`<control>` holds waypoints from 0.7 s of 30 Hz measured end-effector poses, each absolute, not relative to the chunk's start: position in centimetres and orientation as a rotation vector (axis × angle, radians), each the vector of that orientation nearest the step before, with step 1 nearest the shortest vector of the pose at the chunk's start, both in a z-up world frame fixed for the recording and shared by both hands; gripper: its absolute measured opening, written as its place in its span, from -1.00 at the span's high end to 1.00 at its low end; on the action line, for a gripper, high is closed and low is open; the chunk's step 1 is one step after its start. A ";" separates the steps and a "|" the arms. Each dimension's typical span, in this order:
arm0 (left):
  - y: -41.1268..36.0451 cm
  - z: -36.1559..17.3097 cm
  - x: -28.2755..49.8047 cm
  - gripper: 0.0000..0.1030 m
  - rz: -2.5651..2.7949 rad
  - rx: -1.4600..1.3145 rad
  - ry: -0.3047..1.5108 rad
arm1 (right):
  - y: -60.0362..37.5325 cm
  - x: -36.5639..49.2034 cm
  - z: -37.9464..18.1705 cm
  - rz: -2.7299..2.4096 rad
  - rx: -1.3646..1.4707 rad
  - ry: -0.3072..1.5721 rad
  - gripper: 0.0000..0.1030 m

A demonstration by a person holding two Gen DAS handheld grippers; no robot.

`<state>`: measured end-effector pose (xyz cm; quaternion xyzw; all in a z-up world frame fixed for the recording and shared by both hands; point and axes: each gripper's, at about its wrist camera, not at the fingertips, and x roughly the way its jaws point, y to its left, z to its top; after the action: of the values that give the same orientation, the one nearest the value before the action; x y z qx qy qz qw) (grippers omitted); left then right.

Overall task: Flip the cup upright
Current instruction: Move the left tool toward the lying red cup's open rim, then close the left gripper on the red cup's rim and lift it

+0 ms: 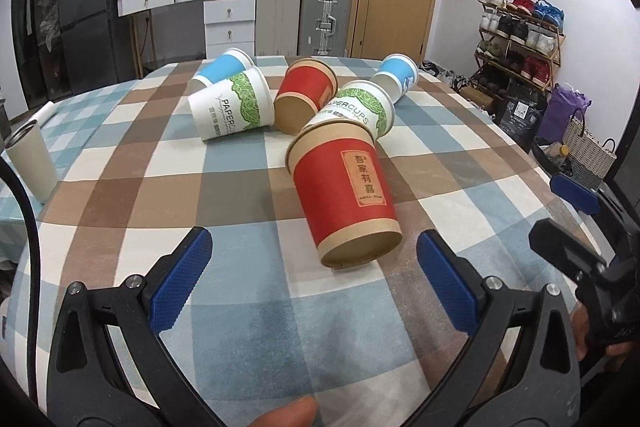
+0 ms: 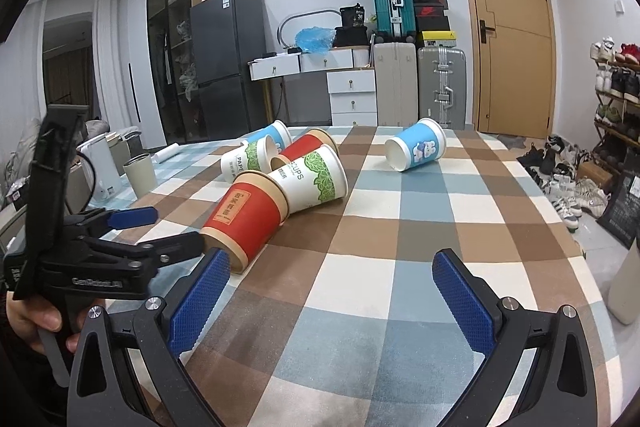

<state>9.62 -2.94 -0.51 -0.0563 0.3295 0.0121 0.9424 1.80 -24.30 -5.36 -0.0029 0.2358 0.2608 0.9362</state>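
Several paper cups lie on their sides on the checked tablecloth (image 1: 248, 291). The nearest is a red cup (image 1: 346, 199), base toward me; it also shows in the right wrist view (image 2: 248, 219). Behind it lie two white-and-green cups (image 1: 232, 107) (image 1: 360, 107), another red cup (image 1: 306, 93) and two blue cups (image 1: 222, 67) (image 1: 396, 75). My left gripper (image 1: 314, 267) is open, just in front of the red cup's base, empty. My right gripper (image 2: 330, 287) is open and empty over the cloth, right of the red cup. The lone blue cup (image 2: 416, 151) lies far ahead of it.
An upright grey tumbler (image 1: 32, 163) stands at the table's left edge, with a white kettle (image 2: 100, 167) beyond it. The left gripper's body (image 2: 92, 247) shows at the left of the right wrist view. Suitcases, drawers and a shoe rack stand beyond the table.
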 end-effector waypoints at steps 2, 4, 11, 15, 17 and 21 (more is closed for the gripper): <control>-3.3 -0.8 10.4 -0.95 0.015 -0.128 0.683 | -24.3 1.8 -5.4 0.533 -0.003 0.482 -1.00; -3.6 -1.0 11.0 -0.90 0.004 -0.139 0.694 | -24.3 1.9 -5.4 0.536 -0.001 0.488 -1.00; -4.4 -1.7 12.9 -0.57 -0.014 -0.160 0.753 | -24.4 2.2 -5.5 0.541 0.021 0.496 -1.00; -4.5 -1.7 13.5 -0.32 -0.024 -0.175 0.751 | -24.4 2.2 -5.5 0.542 0.019 0.499 -1.00; -4.7 -1.7 13.6 -0.07 -0.031 -0.172 0.758 | -24.4 2.2 -5.5 0.542 0.020 0.499 -1.00; -5.0 -1.6 13.3 -0.01 -0.042 -0.168 0.748 | -24.4 2.2 -5.5 0.542 0.020 0.499 -1.00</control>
<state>13.26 -4.97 -1.56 -0.0821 0.3650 -0.0207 0.9271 2.17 -24.39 -5.53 0.0100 0.2438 0.2650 0.9329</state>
